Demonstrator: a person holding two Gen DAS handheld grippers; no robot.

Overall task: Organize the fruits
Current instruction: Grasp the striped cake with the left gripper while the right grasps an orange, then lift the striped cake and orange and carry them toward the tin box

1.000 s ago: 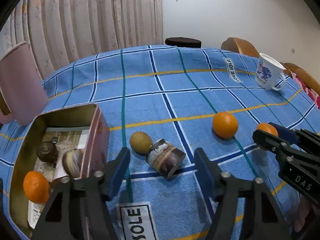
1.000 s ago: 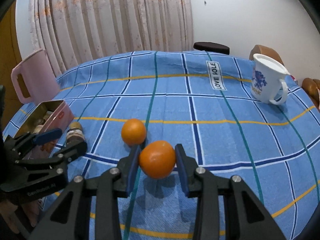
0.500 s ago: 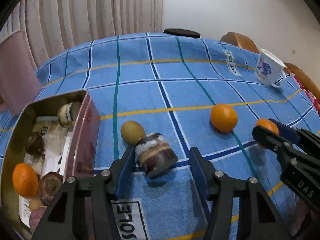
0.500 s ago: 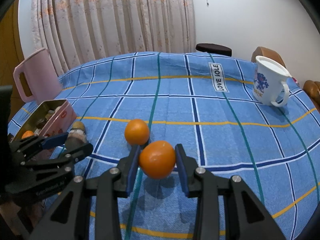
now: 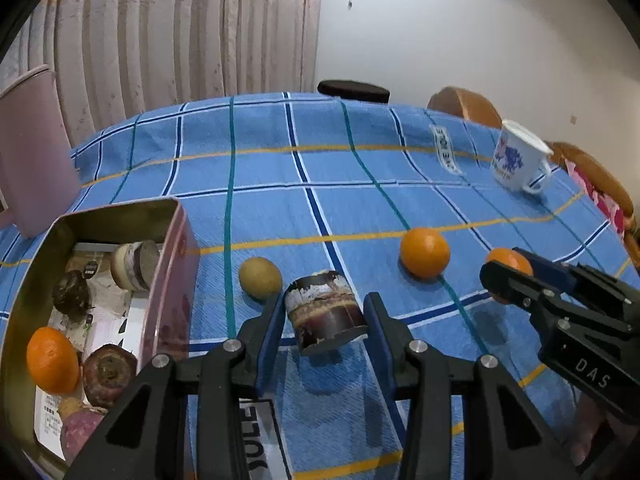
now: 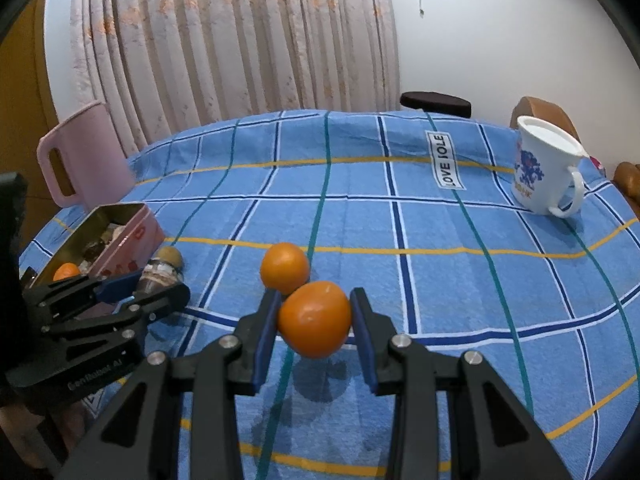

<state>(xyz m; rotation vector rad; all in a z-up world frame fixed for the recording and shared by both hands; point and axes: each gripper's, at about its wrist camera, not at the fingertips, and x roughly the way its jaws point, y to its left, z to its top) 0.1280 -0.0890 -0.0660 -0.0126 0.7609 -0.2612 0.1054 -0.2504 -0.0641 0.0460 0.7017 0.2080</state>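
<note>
My left gripper point(image 5: 323, 300) straddles a brown banded cylinder point(image 5: 324, 314) on the blue checked cloth. Its jaws are closing and both blue pads touch the cylinder's sides. A yellow-green fruit point(image 5: 260, 278) lies just behind it to the left. My right gripper point(image 6: 315, 300) is shut on an orange point(image 6: 314, 318), held a little above the cloth with its shadow beneath. A second orange point(image 6: 285, 266) rests right behind it. The open pink tin point(image 5: 176, 240) at the left holds an orange point(image 5: 52, 354) and several dark fruits.
A pink jug point(image 6: 84, 152) stands behind the tin at the far left. A white mug with a blue print point(image 6: 544, 168) stands at the far right. Wooden chair backs point(image 5: 464, 106) and a dark stool point(image 5: 354, 90) line the table's far edge.
The left gripper moved forward around the brown cylinder and its jaws narrowed onto it. The right gripper has kept still with its orange.
</note>
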